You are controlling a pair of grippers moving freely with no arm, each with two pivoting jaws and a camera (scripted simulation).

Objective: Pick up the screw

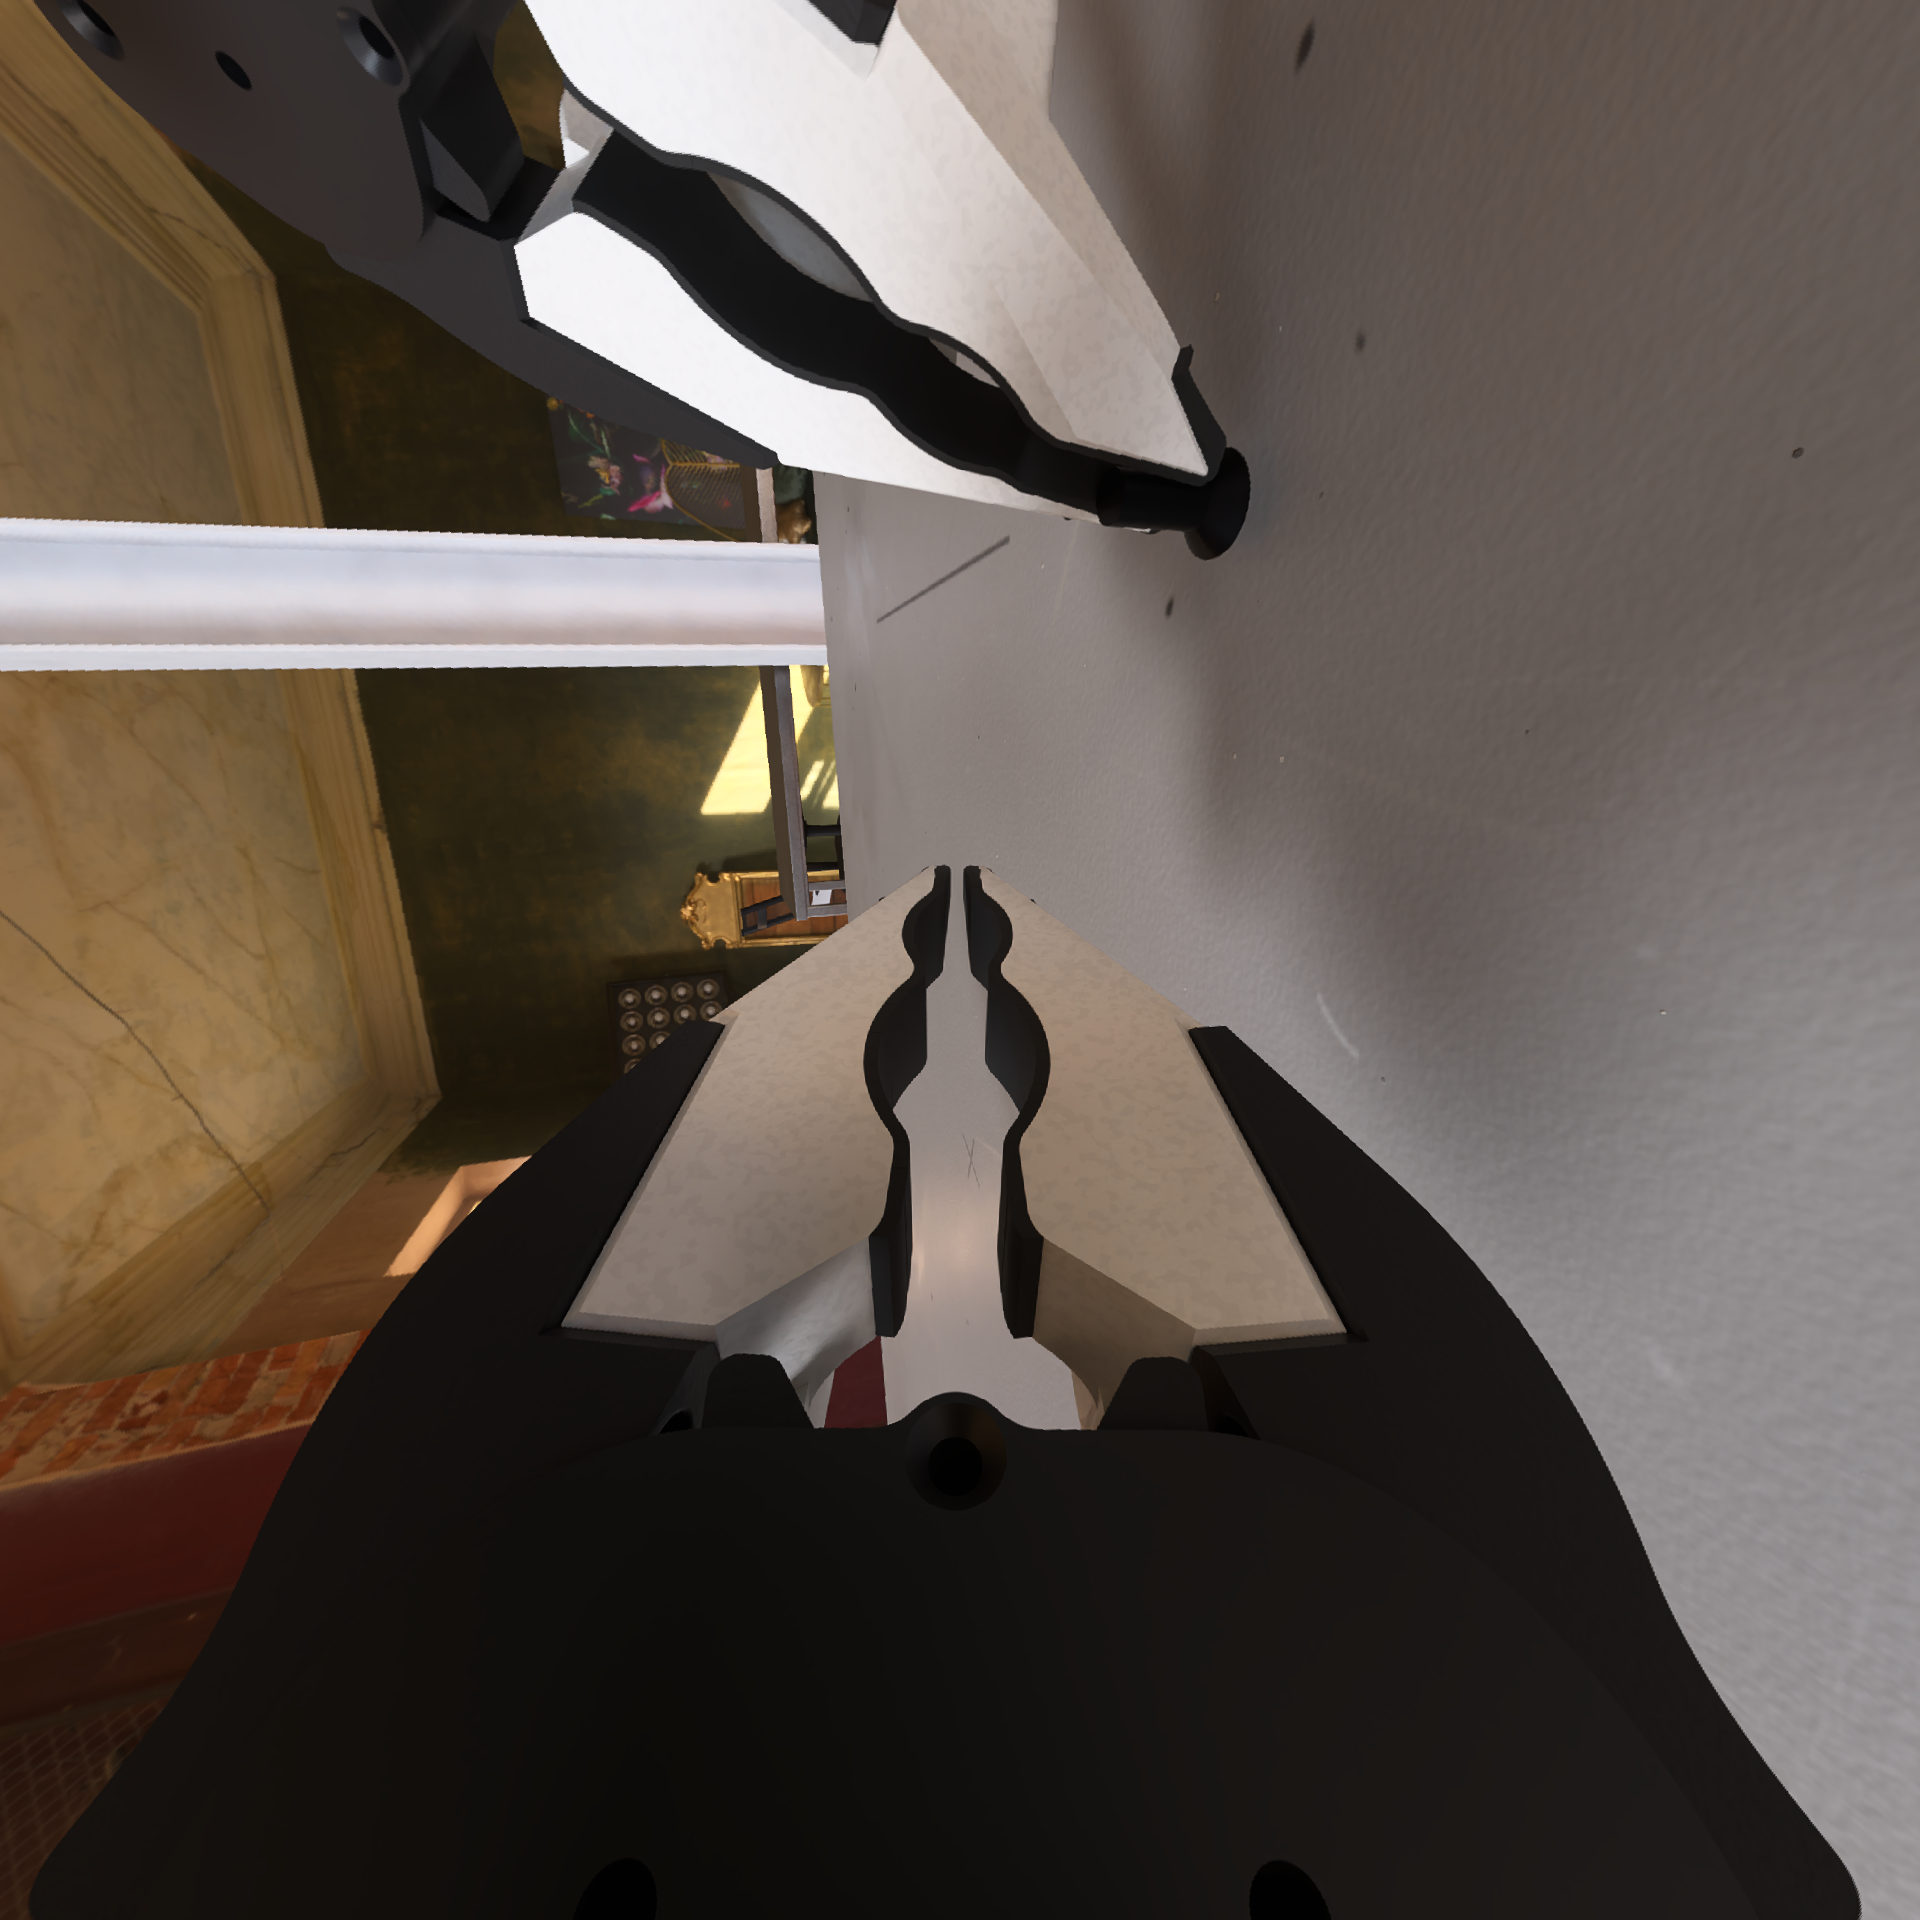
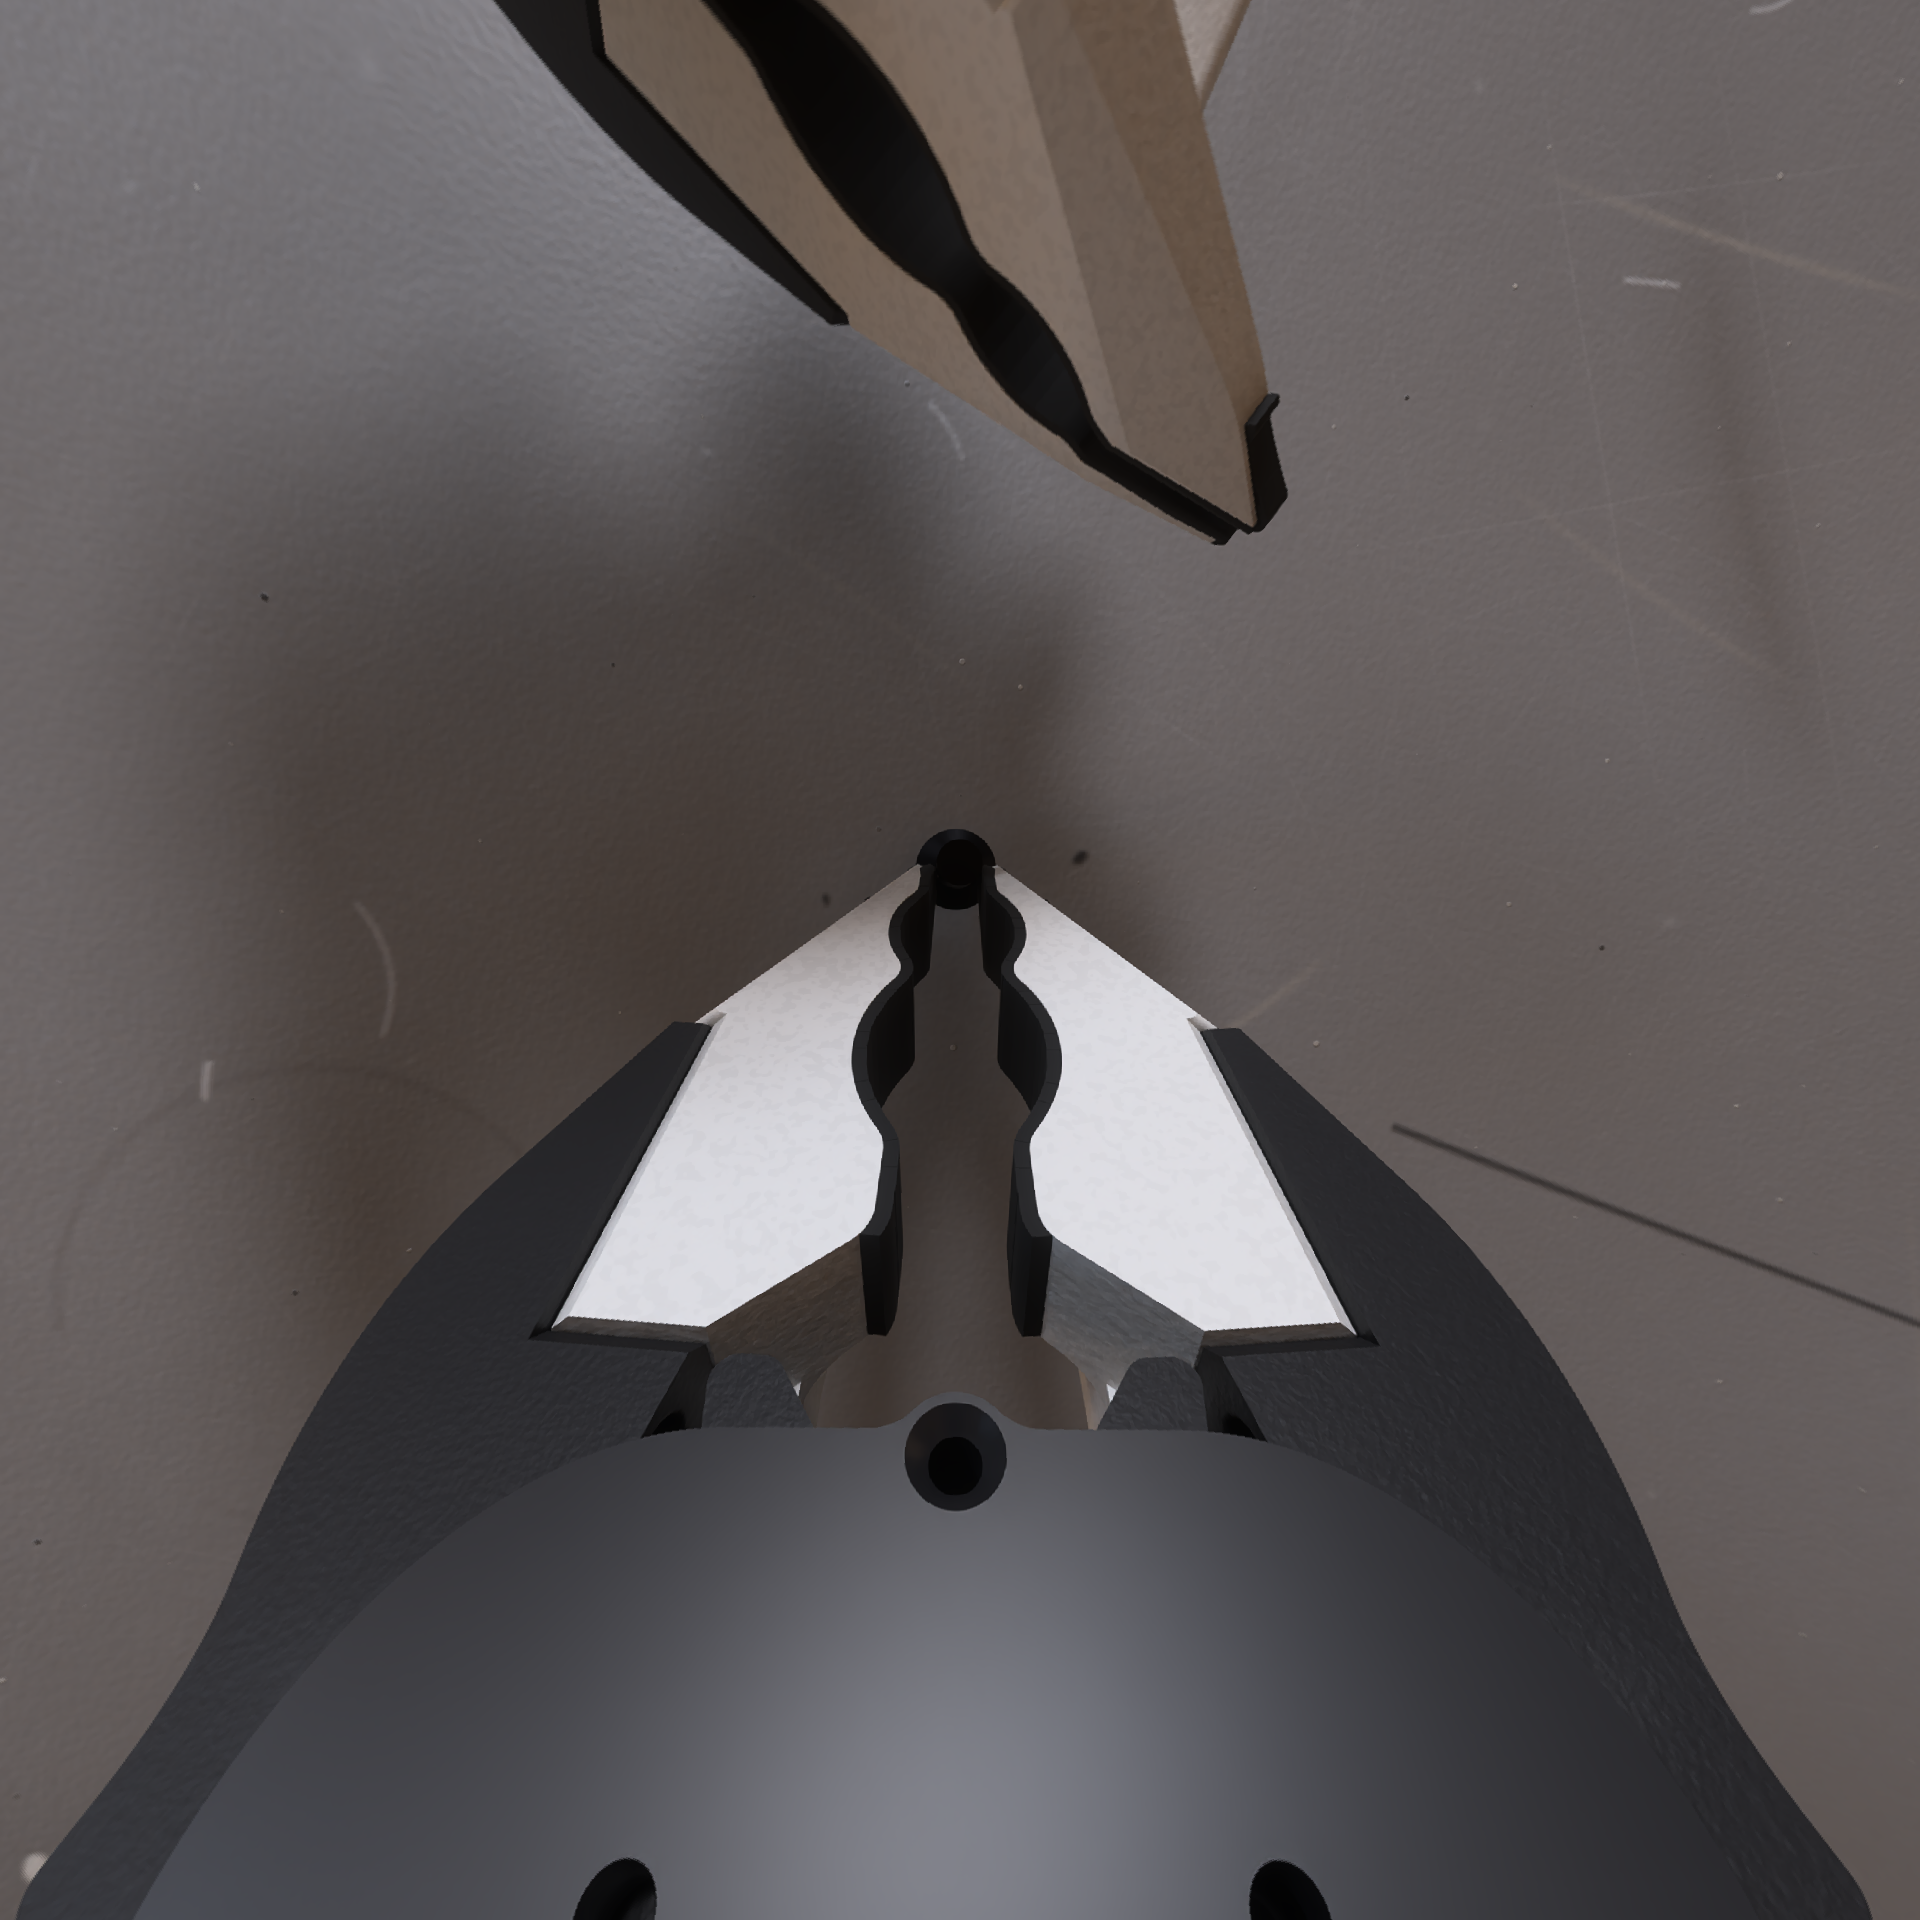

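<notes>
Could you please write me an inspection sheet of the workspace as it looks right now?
Surface: grey tabletop, scuffed, with fine scratches and small dark specks.
Job's things: black screw pinched at the right tool's tips, its head against the tabletop.
Clutter: nothing seen.
Grippers: right tool shut on the screw; left tool nearly shut with a thin gap, holding nothing, hovering nearby.
Cables: nothing seen.
Surroundings: white rail past the table edge, marble wall panel, dark green wall behind.

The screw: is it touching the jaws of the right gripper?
Touching. The right wrist view shows the black screw pinched between the right gripper tips, no gap visible.
</notes>
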